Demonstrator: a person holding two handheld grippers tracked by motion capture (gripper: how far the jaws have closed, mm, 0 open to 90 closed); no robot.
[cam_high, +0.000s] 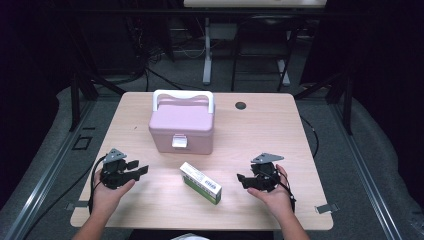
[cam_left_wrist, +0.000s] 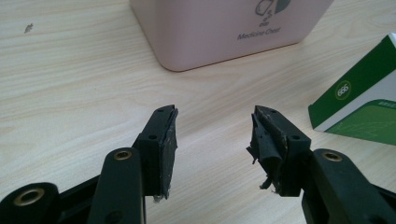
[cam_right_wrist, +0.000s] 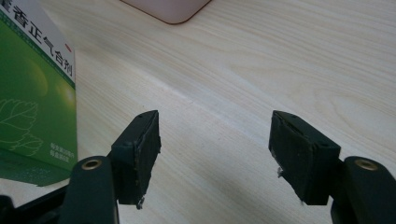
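So nearest the camera in the high view you've got both hands resting on the table (cam_high: 150, 210), one each side of the carton. Left gripper (cam_high: 141, 170) sits at about 8 o'clock on the table, jaws spread wide with nothing but bare wood between them; its own view shows that plainly, frayed pads and all. Right gripper (cam_high: 240, 178) is at roughly 4 o'clock, jaws also spread and empty, tips pointing toward the middle. Between the two lies the green-and-white carton (cam_high: 200, 183), flat on the table and free of either gripper. Its long axis runs diagonal, from about 11 o'clock down to 5 o'clock, so neither gripper faces a square side. From the left jaws it lies off at about 2 o'clock (it pokes in at the right edge of the left gripper view (cam_left_wrist: 362, 109)); from the right jaws it's at around 10 o'clock, big and close (cam_right_wrist: 35, 98). My read is the right hand is a bit nearer, since the carton's near end tilts toward it, so I'd guess that one goes in first and would need to turn a little to pinch across the short width. Further back, at 12 o'clock, sits the pink chest (cam_high: 181, 126), lid down, latch facing the person, handle up, just beyond the carton but apart from it.
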